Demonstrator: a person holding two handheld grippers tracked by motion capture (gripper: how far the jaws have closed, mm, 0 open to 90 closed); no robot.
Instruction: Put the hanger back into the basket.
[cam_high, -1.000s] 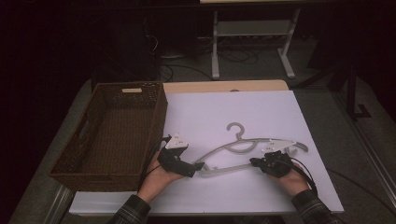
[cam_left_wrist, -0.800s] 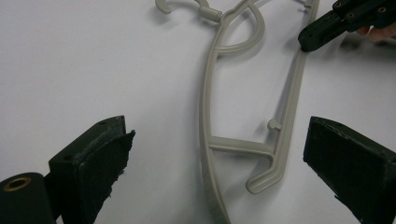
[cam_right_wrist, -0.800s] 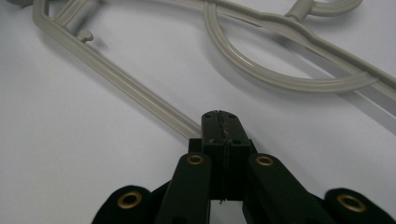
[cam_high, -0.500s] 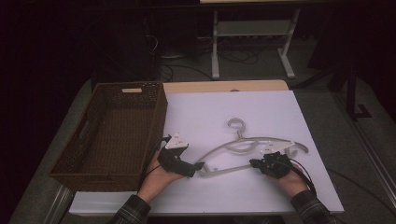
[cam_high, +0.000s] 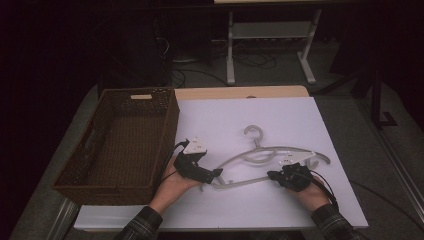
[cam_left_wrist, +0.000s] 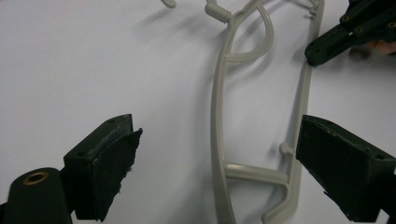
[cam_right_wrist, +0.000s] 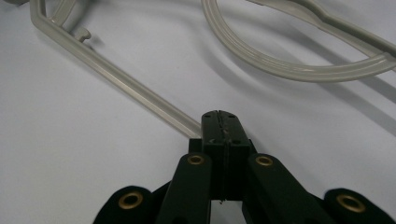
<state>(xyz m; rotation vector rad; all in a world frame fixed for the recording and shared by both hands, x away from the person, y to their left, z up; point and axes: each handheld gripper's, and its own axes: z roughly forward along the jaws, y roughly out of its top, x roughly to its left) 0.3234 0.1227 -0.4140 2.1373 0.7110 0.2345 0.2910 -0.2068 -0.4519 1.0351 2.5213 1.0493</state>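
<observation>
Two grippers, right gripper (cam_right_wrist: 219, 122) clamping hanger (cam_right_wrist: 140, 95)

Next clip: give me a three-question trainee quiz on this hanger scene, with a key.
1. True or false: the right gripper is shut on the hanger bar.
2. The left gripper stands: A) shut on the basket rim, B) open astride the hanger's end, C) shut on nothing?
3. Fill in: the wicker basket sits to the ____ of the white sheet in the high view.

Key: 1 true. 2 B. 3 left.
</observation>
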